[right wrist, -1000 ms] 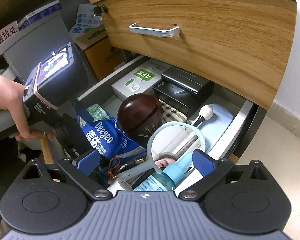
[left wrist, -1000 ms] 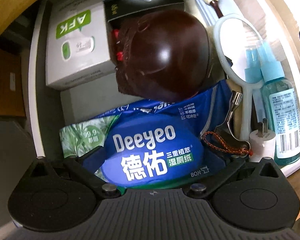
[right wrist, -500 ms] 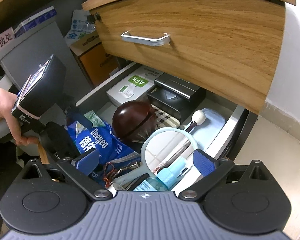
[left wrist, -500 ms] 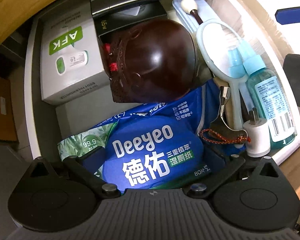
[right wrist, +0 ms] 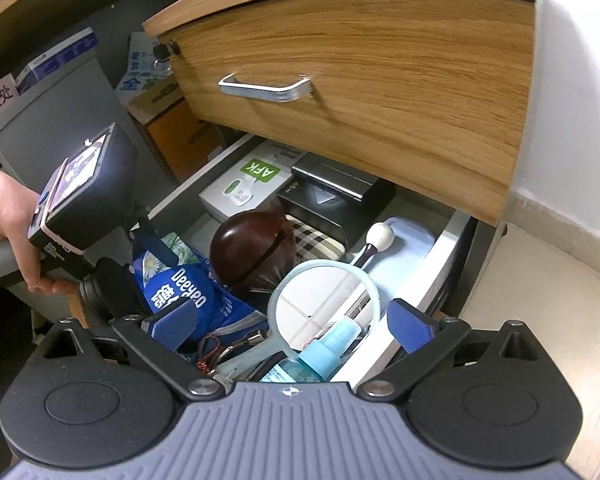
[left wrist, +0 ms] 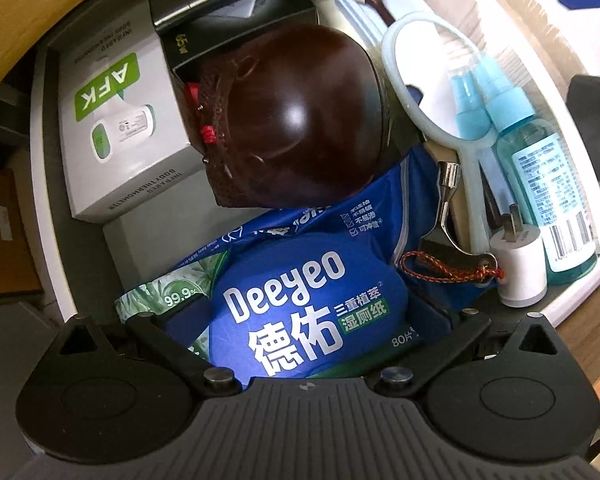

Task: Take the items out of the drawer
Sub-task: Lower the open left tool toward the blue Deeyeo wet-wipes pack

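Below wood fronts, our left gripper (left wrist: 306, 320) straddles the Deeyeo wipes pack (left wrist: 296, 300) in the drawer (right wrist: 440, 256), jaws wide; right gripper (right wrist: 290, 326) gapes empty at lower centre.

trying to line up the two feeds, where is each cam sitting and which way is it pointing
Left wrist: on the left gripper, low over the open drawer, looking down at the blue wipes pack; its own fingers show.
Right wrist: on the right gripper, outside the drawer front, facing in; the left gripper and a hand show.
Shared: wipes pack, dark wooden ball, hand mirror, spray bottle.
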### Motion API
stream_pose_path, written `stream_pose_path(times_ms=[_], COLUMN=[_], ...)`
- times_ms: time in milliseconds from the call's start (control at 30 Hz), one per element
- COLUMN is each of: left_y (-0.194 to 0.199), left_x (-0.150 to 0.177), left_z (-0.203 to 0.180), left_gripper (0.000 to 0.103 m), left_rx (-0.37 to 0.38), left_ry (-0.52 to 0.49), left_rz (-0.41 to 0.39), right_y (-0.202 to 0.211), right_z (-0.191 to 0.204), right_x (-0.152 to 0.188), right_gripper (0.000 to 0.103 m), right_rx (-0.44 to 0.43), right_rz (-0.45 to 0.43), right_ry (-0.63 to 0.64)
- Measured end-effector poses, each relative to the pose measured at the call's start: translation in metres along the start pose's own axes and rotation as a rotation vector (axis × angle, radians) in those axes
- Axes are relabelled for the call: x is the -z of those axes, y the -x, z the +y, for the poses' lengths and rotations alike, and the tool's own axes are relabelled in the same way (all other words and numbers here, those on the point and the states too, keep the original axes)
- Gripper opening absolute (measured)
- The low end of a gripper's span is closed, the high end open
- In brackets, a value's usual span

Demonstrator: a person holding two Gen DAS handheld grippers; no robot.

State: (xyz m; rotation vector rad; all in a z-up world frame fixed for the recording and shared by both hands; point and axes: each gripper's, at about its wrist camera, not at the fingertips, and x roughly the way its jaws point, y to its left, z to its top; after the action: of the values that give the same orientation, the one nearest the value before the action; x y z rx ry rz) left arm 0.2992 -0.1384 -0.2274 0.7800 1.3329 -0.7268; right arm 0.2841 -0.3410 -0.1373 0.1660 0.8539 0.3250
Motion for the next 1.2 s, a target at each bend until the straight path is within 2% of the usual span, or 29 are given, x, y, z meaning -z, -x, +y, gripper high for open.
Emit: stream_pose_path(times_ms=[133,300,333,367,400,467,533,600,667,800,900,933,1200], left_y=[-0.001,0.007,0.009,0.015,0.022,0.034,0.042,0.044,0.03,0.04,0.032,0.027,0.043], left_x=[-0.003,0.003,0.005,0.007,0.007,0.009,0.012,0.009,-0.011,-0.011,-0.02,-0.028,-0.022], left_z=[-0.007,-0.003,-0.002,-0.003,-0.007,-0.014,-0.02,-0.016,-0.047,-0.037,-0.028,-0.029,-0.034], left_gripper=[0.103,0.103,0.1,0.089,0.083,0.059,0.055,0.055,0.055,0.055,0.055,0.055,0.055], left_rx=[-0.052,-0.049,-0.048,-0.038,-0.03,-0.022,-0.02,-0.013,-0.008,-0.002,0.004,0.0,-0.058], left_ry=[0.005,0.018,0.019,0.012,-0.004,-0.026,-0.038,-0.027,-0.007,0.05,0.079,0.083,0.052], left_rz=[0.019,-0.013,-0.023,-0.048,-0.06,-0.077,-0.087,-0.088,-0.087,-0.089,-0.104,-0.11,-0.166], right_y=[-0.002,-0.001,-0.001,-0.002,-0.003,-0.004,-0.005,-0.006,-0.006,-0.007,-0.008,-0.009,-0.016], right_z=[-0.001,0.0,-0.001,-0.001,-0.002,-0.003,-0.002,0.0,0.001,0.002,0.004,0.005,0.015], right_x=[-0.001,-0.002,-0.002,-0.001,0.0,0.001,0.001,0.002,0.003,0.005,0.006,0.006,0.008], right_gripper=[0.102,0.102,0.102,0.102,0.102,0.102,0.102,0.102,0.102,0.102,0.102,0.102,0.102], right_rx=[0.001,-0.002,-0.001,0.0,0.003,0.006,0.004,0.002,0.0,-0.002,-0.009,-0.013,-0.046], right_rz=[0.008,0.002,0.003,0.006,0.012,0.02,0.024,0.026,0.028,0.035,0.041,0.043,0.069], right_ry=[-0.013,-0.008,-0.009,-0.011,-0.014,-0.012,-0.008,-0.001,0.005,0.008,0.016,0.021,0.051])
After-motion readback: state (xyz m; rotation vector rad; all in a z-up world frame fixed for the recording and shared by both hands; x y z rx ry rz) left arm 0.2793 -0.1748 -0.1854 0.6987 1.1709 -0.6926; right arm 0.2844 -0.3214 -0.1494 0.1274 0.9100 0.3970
